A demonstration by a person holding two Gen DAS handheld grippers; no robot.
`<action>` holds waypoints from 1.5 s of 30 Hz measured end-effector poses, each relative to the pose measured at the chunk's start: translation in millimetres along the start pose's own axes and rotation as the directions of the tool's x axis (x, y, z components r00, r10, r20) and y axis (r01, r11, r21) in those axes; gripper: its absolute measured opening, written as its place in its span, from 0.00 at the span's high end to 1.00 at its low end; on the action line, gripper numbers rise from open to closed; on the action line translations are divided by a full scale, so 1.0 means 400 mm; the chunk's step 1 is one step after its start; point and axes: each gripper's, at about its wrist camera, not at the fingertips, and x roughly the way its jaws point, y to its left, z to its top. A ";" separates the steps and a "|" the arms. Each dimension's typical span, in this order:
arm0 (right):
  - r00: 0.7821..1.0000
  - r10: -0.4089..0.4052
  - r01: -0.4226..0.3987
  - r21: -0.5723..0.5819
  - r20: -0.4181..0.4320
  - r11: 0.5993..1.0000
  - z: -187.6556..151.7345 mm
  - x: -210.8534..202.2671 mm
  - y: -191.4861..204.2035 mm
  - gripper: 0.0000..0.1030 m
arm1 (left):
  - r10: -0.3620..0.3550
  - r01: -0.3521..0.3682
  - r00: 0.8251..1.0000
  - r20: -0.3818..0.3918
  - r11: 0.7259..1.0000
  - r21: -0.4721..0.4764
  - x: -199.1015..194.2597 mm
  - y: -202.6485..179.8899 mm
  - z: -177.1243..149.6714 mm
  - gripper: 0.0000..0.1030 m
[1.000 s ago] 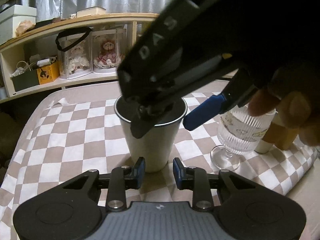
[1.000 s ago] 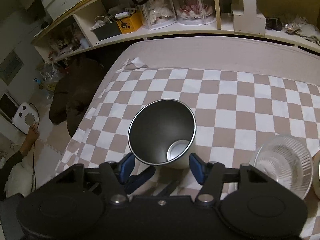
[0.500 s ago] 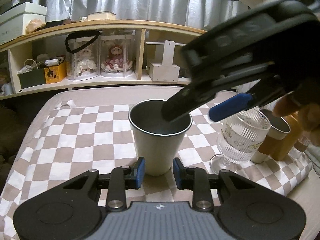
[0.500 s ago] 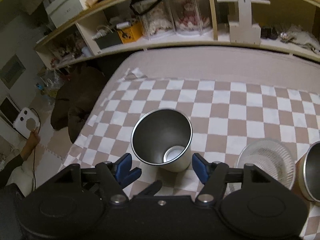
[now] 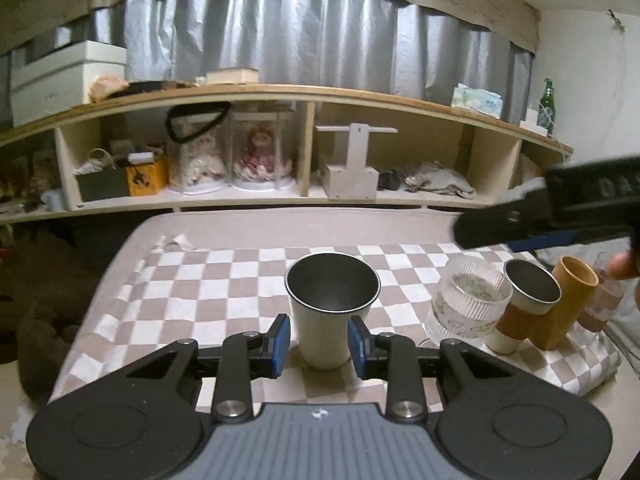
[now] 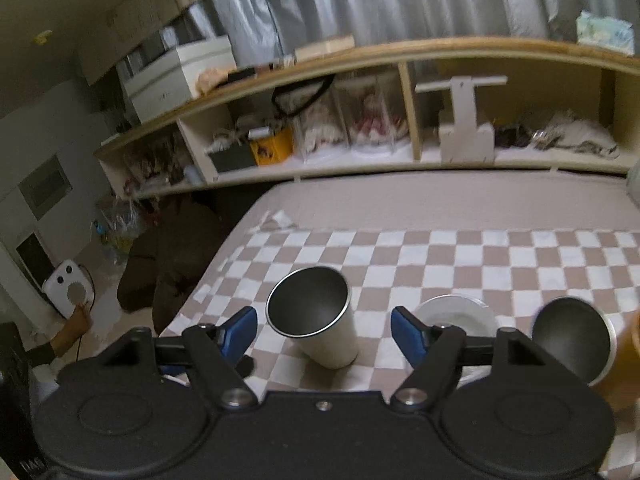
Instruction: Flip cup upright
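A white metal cup (image 5: pixel 326 320) with a dark steel inside stands upright, mouth up, on the checkered cloth (image 5: pixel 200 280). My left gripper (image 5: pixel 319 340) is open, its blue pads to either side of the cup's lower part without touching it. In the right wrist view the cup (image 6: pixel 320 320) stands just ahead of my right gripper (image 6: pixel 324 330), which is wide open and empty, raised above and behind the cup. The right gripper shows in the left wrist view (image 5: pixel 560 216) at the right edge, high above the table.
To the cup's right stand a ribbed glass goblet (image 5: pixel 466 304), a steel-lined cup (image 5: pixel 528 292), an orange-brown tumbler (image 5: pixel 568 300) and a small glass (image 5: pixel 604 300). A wooden shelf (image 5: pixel 320 196) with dolls and boxes runs behind the bed. The floor drops off at the left.
My right gripper has lifted away from above the cup and pulled back to the right. The cup stays upright on the cloth. My left gripper's view has tilted up and backed off slightly.
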 end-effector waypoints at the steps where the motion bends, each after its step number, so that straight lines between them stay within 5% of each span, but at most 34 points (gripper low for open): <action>1: 1.000 -0.002 0.002 -0.004 0.018 1.000 -0.005 -0.020 -0.005 0.26 | 0.009 -0.009 1.000 0.003 1.000 0.001 -0.015 -0.005 0.001 0.68; 4: 0.998 -0.017 0.018 -0.016 0.063 1.000 -0.024 -0.074 -0.017 0.24 | 0.038 -0.039 0.999 0.013 0.999 0.007 -0.060 -0.017 0.006 0.66; 20: 0.945 -0.177 0.215 -0.118 0.274 0.969 -0.192 -0.349 -0.056 0.07 | 0.072 -0.070 0.993 0.093 0.997 -0.027 -0.263 -0.110 -0.023 0.06; 45: 0.909 -0.269 0.289 -0.017 0.319 0.957 -0.338 -0.420 -0.089 0.00 | 0.126 -0.127 0.983 0.133 0.992 -0.002 -0.333 -0.147 -0.110 0.00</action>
